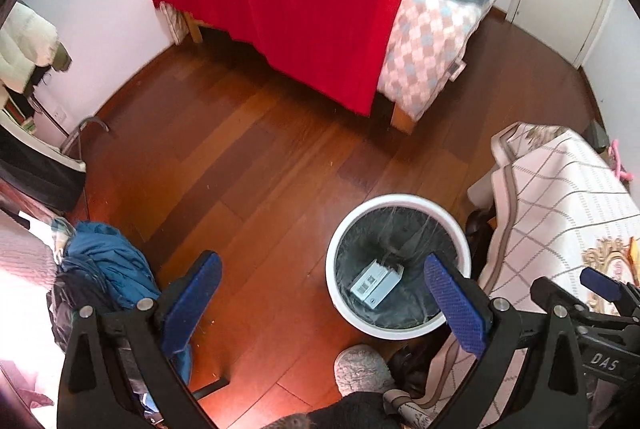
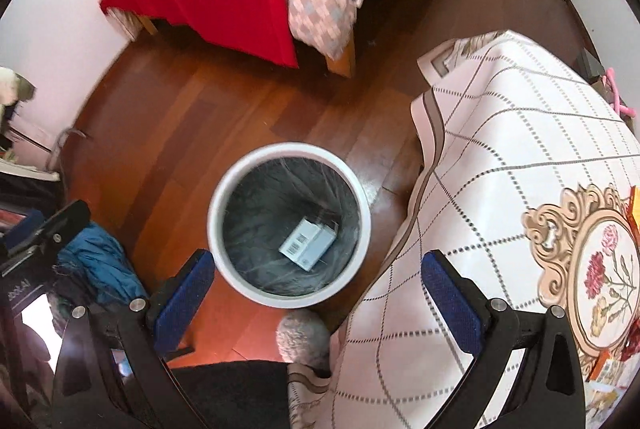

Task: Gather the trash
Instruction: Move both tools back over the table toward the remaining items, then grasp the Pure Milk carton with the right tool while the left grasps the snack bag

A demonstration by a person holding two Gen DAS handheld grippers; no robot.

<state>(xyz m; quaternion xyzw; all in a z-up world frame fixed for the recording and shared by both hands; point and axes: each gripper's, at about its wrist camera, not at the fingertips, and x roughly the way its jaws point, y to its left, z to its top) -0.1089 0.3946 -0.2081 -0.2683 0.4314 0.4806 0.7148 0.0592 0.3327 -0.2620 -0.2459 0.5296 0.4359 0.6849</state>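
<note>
A small white carton (image 2: 307, 241) with a barcode lies at the bottom of the round white bin (image 2: 216, 197), on the dark liner bag; in the left wrist view the same carton (image 1: 376, 283) sits low in the bin (image 1: 332, 257), just inside the right-hand finger of that pair. The left gripper (image 1: 324, 293) has its blue-padded fingers (image 1: 192, 293) spread wide with nothing between them, and the bin stands beyond and toward the right finger. The right gripper (image 2: 316, 289) is likewise spread wide and holds nothing; the bin lies straight ahead between its fingers (image 2: 184, 293), nearer the left one. The bin rests on the wooden floor (image 2: 168, 133), just beside the worktop (image 2: 500, 165), whose checked cloth hangs past the right finger. A grey fuzzy slipper (image 2: 302, 339) sits on the floor close below the bin. Beyond the left finger is a heap of blue clothing (image 1: 108, 261). Well ahead of both pairs of fingers stands the bed (image 1: 320, 21), draped in a red blanket and a checked quilt.
</note>
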